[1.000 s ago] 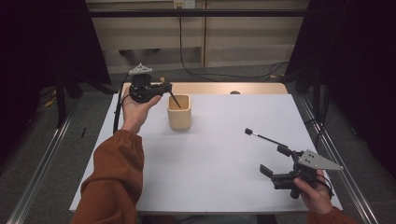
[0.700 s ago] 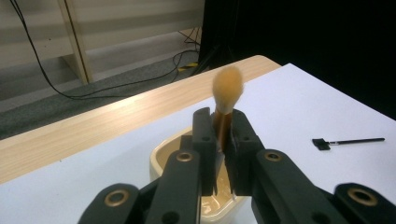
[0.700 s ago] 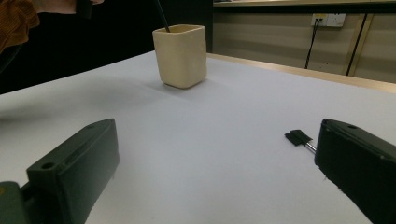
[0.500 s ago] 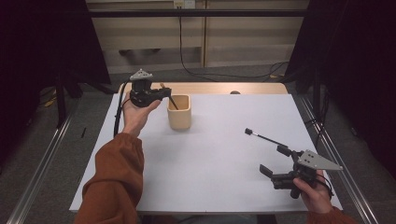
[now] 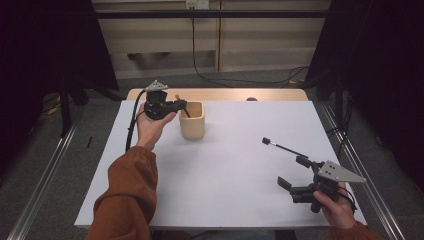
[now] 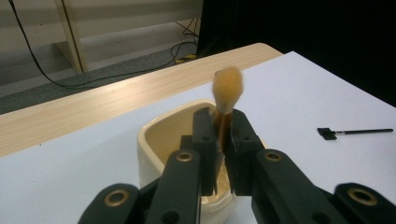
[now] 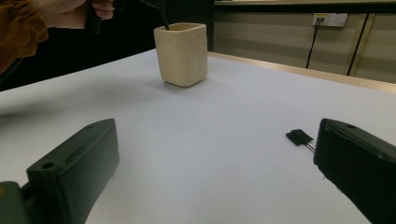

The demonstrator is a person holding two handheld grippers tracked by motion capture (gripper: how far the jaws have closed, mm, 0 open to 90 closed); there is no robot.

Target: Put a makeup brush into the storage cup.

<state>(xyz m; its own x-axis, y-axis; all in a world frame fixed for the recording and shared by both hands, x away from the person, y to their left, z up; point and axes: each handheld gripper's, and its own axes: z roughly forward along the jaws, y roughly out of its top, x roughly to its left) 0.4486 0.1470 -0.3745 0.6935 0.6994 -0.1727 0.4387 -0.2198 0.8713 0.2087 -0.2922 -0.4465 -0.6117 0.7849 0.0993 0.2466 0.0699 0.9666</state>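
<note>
My left gripper is shut on a makeup brush with a fluffy tan head, held just over the cream cup. The brush's dark handle slants down into the cup's mouth. In the left gripper view the jaws pinch the brush right below the bristles, with the cup underneath. My right gripper rests low at the near right of the white table, jaws wide apart and holding nothing. A thin black brush lies on the table just beyond it.
The white tabletop has a wooden strip along its far edge. Metal rails run down both sides of the table. Cables lie on the floor behind. The black brush's flat tip lies near my right jaw.
My left gripper has sunk a little toward the cup with the tan brush, so the handle reaches deeper inside. The right gripper has stayed put.
</note>
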